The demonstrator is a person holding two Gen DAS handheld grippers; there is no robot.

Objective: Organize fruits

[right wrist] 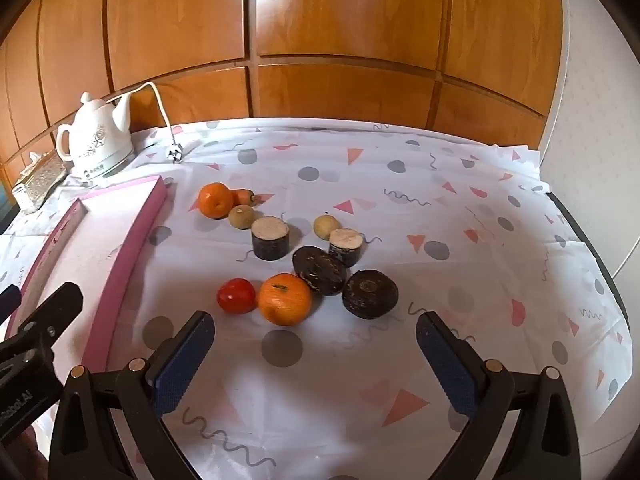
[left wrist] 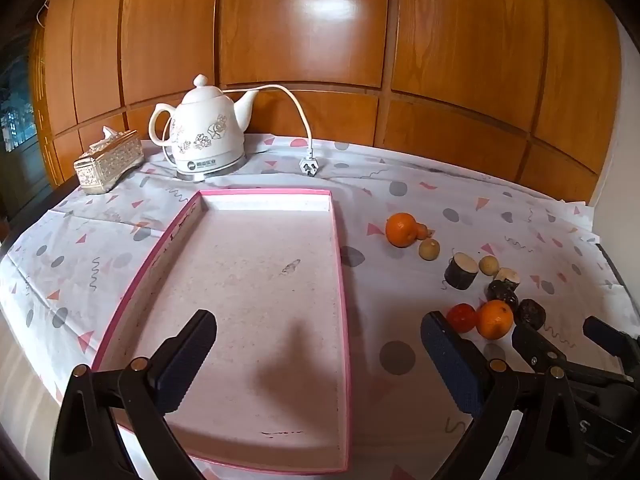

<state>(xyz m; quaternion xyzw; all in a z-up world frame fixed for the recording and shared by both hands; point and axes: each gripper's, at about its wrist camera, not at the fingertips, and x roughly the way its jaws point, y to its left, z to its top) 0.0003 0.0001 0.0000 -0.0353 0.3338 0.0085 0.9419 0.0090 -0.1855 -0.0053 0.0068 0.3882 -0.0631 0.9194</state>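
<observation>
A shallow pink tray (left wrist: 338, 248) (right wrist: 132, 236) lies on the patterned cloth and holds nothing. To its right lies a cluster of fruit: a near orange (right wrist: 285, 299) (left wrist: 495, 319), a small red tomato (right wrist: 236, 295) (left wrist: 461, 317), two dark round fruits (right wrist: 370, 293) (right wrist: 319, 270), two dark cut stubs with pale tops (right wrist: 270, 238) (right wrist: 346, 246), two small tan fruits (right wrist: 241, 216) (right wrist: 327, 226), and a far orange (right wrist: 215, 199) (left wrist: 401, 229). My left gripper (left wrist: 318, 332) hangs open over the tray's near part. My right gripper (right wrist: 316, 334) stands open just short of the near orange, with nothing between its fingers.
A white floral kettle (left wrist: 206, 136) (right wrist: 100, 140) with its cord and plug (left wrist: 308, 167) stands at the back left, beside a silver tissue box (left wrist: 108, 162). Wooden panelling (left wrist: 320, 40) closes off the back. The table edge runs along the right (right wrist: 592, 248).
</observation>
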